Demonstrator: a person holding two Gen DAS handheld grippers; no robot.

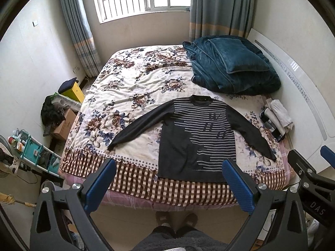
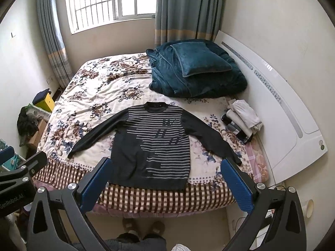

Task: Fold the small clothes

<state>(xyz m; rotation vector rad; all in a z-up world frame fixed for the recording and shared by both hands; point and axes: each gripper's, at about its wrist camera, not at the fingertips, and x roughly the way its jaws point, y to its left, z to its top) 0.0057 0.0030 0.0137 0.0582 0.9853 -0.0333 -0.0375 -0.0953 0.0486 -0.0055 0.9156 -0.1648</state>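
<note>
Your left gripper (image 1: 169, 181) and right gripper (image 2: 165, 179) hover wide open and empty above the bed's (image 2: 146, 196) near edge, where the striped sweater (image 2: 150, 146) lies flat, sleeves spread. Pinching the bedspread (image 2: 94, 96) along with a sleeve could spoil the fold.

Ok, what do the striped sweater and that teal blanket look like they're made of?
The striped sweater looks like a fine matte knit, lying flat with ribbed collar and hem. The teal blanket looks like plush fleece or velvet, judging by its soft sheen and thick folds.
</note>
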